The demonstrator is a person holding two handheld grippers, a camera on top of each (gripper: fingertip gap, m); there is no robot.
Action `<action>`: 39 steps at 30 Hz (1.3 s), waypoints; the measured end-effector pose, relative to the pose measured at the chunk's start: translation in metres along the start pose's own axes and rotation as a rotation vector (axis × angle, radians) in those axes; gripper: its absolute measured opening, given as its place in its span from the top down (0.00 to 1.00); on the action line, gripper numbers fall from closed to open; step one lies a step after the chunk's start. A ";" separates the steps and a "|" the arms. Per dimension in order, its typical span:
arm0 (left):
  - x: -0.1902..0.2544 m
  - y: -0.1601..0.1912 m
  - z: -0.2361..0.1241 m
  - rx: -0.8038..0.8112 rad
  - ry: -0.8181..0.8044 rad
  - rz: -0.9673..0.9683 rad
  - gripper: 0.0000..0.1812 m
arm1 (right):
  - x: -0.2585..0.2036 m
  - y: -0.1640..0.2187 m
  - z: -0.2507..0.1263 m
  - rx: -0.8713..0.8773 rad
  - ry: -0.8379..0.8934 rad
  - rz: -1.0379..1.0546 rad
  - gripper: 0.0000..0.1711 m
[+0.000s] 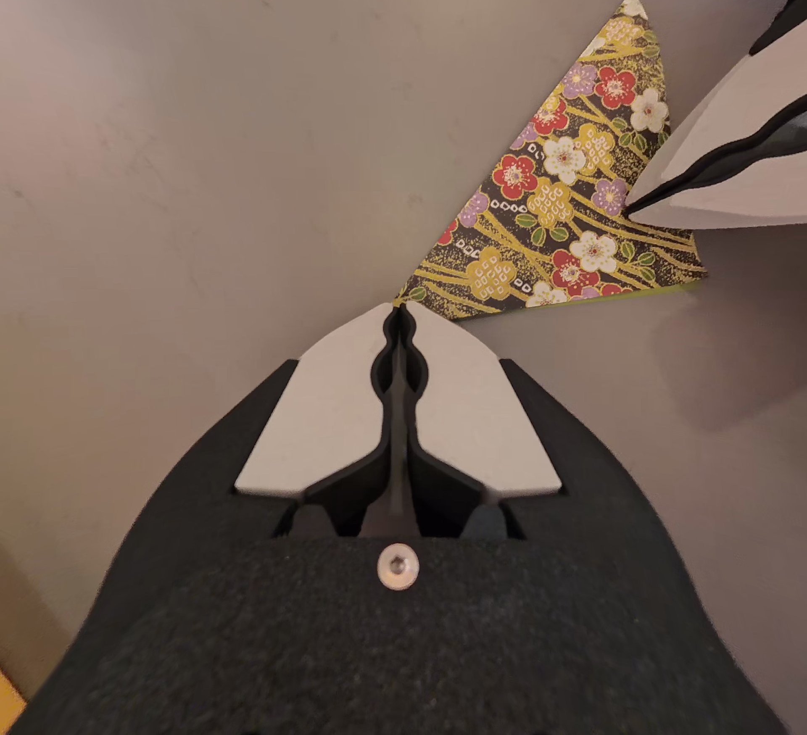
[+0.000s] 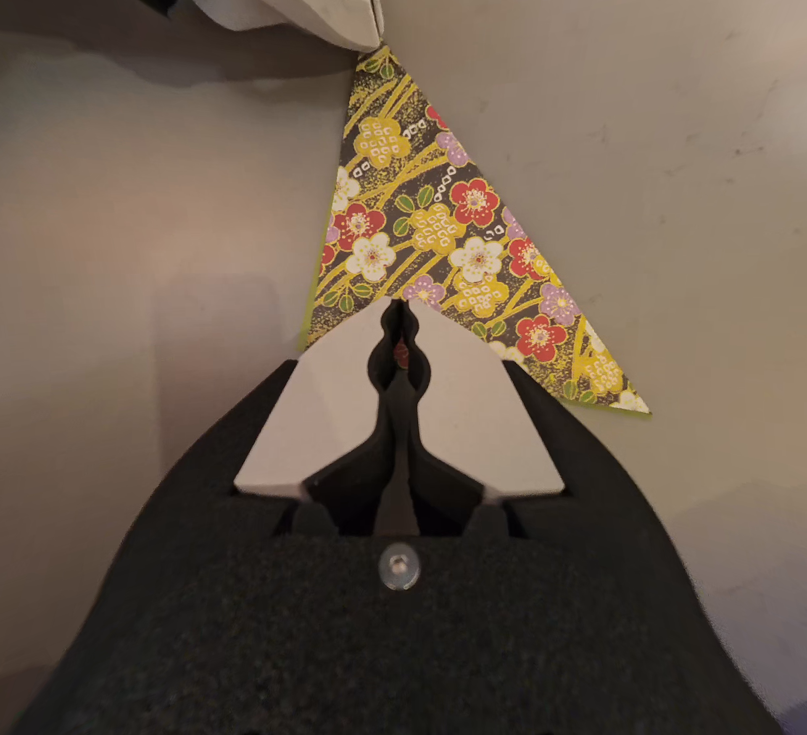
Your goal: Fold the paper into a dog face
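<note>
The paper (image 1: 563,199) is folded into a flat triangle with a dark floral print of red, white, purple and yellow flowers, and a thin green edge shows underneath. It lies on the grey table (image 1: 174,146). My left gripper (image 1: 399,310) is shut, with its tips touching the paper's near corner. I cannot tell if it pinches that corner. My right gripper (image 2: 399,303) is shut, and its tips rest on the middle of the paper (image 2: 436,225). The right gripper also shows in the left wrist view (image 1: 629,209), and the left gripper shows in the right wrist view (image 2: 377,35).
The grey table (image 2: 611,103) has faint marks around the paper. A small yellow object (image 1: 8,701) shows at the bottom left edge of the left wrist view. There is about 11 cm between the tips of the two grippers.
</note>
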State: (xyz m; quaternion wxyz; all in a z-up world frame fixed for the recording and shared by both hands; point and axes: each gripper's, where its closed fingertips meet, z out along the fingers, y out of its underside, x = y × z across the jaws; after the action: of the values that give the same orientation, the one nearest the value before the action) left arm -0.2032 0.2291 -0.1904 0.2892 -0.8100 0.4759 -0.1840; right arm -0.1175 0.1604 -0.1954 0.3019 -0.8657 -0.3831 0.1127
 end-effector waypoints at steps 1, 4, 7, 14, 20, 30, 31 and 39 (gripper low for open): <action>0.000 -0.001 0.000 0.005 0.005 -0.002 1.00 | 0.000 0.000 0.000 0.009 0.009 0.004 1.00; 0.004 -0.008 -0.002 0.039 0.043 -0.016 1.00 | 0.000 0.000 0.000 0.036 0.025 0.028 1.00; 0.005 -0.022 -0.008 0.086 0.075 -0.019 0.95 | 0.000 0.000 0.000 0.043 0.013 0.040 1.00; 0.033 -0.066 -0.011 0.145 0.258 0.031 0.90 | 0.000 -0.001 0.000 0.065 -0.006 0.076 1.00; 0.075 -0.068 0.019 0.052 0.426 0.185 0.91 | 0.000 -0.001 0.000 0.083 -0.046 0.117 1.00; 0.077 -0.053 0.052 -0.026 0.294 0.414 0.84 | -0.001 0.006 -0.010 0.045 -0.103 0.126 0.97; 0.077 -0.052 0.051 -0.023 0.292 0.416 0.84 | 0.005 0.007 -0.017 0.064 -0.092 0.137 0.95; 0.078 -0.051 0.049 -0.022 0.272 0.457 0.86 | 0.054 0.015 -0.026 0.126 -0.026 0.208 0.97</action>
State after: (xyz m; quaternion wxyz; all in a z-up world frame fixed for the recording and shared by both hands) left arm -0.1034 0.1948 -0.1934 0.2480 -0.6524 0.6829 -0.2157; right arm -0.0612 0.1806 -0.1820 0.3374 -0.8785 -0.2874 0.1782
